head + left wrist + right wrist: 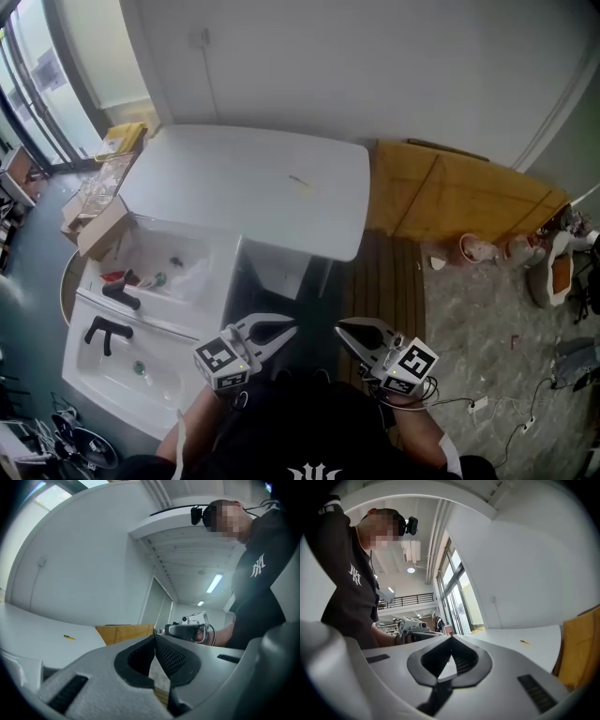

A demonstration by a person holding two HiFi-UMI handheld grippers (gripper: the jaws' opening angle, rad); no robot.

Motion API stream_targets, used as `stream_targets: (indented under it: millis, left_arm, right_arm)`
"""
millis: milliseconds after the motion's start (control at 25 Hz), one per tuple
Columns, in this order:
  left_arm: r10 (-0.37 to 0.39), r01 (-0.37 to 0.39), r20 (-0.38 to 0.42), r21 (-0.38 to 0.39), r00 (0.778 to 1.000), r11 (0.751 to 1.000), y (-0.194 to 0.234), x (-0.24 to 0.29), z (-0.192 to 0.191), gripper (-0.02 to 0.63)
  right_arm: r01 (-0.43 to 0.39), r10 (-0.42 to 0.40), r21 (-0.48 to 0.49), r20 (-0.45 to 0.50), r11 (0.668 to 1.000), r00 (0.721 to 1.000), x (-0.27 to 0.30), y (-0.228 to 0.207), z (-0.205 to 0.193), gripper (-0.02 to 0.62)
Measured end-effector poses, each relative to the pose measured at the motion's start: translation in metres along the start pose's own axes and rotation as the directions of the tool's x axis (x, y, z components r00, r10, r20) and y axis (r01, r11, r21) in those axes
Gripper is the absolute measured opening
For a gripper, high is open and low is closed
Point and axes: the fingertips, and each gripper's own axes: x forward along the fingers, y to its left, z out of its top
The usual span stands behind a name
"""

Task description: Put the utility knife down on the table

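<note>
White tabletop (234,187) beside a pale wall carries a slim yellow utility knife (300,181), lying flat near its middle and apparently already put down. The left claw (289,329) and the right claw (343,329) are each closed tip to tip on nothing, held close to the person's body and well apart from the knife. Finishing well likely means keeping both claws clear so the knife lies undisturbed
</note>
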Motion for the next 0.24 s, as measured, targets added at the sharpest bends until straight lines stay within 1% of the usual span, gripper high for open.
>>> stream_targets:
  millis: [240]
  left_arm:
    - [-0.035, 0.035, 0.0, -0.009, 0.999, 0.999, -0.009, 0.017, -0.004, 0.005]
  right_arm:
    - [0.02, -0.02, 0.012, 0.015, 1.0, 1.0, -0.009, -0.016, -0.001, 0.003]
